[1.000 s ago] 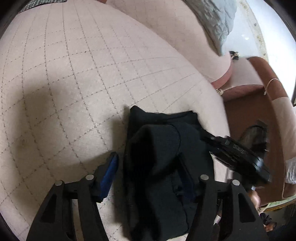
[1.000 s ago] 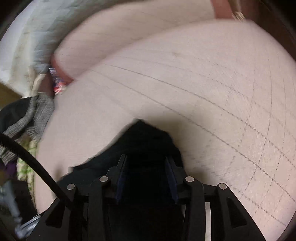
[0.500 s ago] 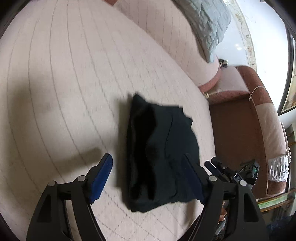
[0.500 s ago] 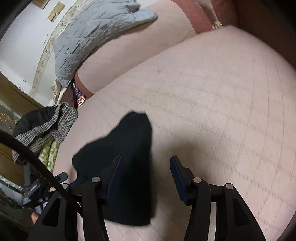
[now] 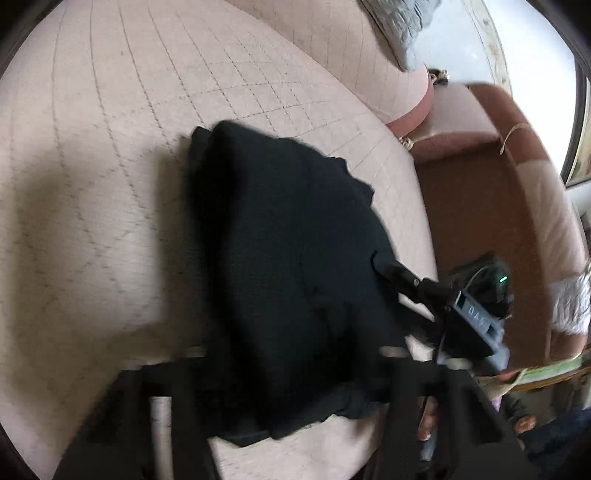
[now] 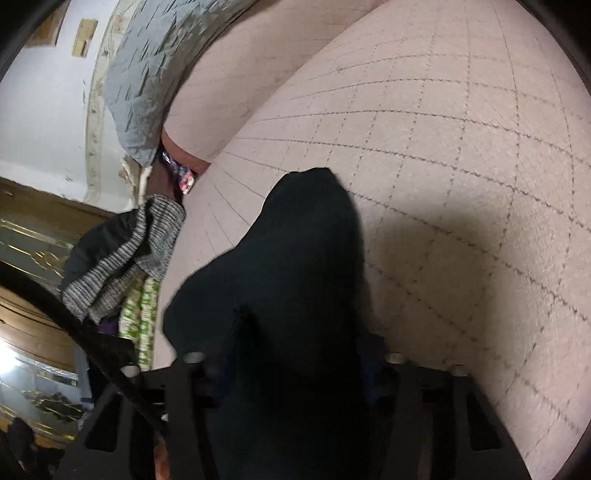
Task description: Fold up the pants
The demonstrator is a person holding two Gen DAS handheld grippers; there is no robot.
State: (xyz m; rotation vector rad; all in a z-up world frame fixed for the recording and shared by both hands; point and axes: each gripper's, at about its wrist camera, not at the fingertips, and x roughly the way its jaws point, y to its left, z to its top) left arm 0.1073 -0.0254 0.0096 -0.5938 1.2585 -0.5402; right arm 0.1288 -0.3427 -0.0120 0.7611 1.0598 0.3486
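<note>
Left wrist view takes in the biggest thing first: a pale pink quilted cushion (image 5: 110, 155) with a diamond-stitched grid, curving away on all sides. On it lies the black pants (image 5: 288, 266), folded into a thick bundle near the cushion's right edge. The bundle's long axis runs from the lower middle of the frame up and slightly left, with a rounded folded end pointing away from the camera and looser, rumpled layers at the near end. Beyond the cushion edge sits a brown and pink armchair (image 5: 491, 206), and a grey quilted pillow (image 5: 402, 33) rests on the backrest at the top.

The left gripper (image 5: 295, 398) comes in low from the bottom of the frame, its two black fingers spread wide on either side of the bundle's near end; the cloth covers the space between them, and whether the pads press on anything cannot be told through the blur. The right gripper (image 5: 402, 280) reaches in from the right, its tip against the bundle's right edge.

Right wrist view shows the pants (image 6: 291, 295) running straight out from between the right gripper (image 6: 295, 373) fingers, which stand apart with dark fabric filling the gap. Whether they pinch it cannot be made out. The rounded end of the bundle points up and away. A grey knitted garment (image 6: 125, 258) is heaped off the cushion's left side.
</note>
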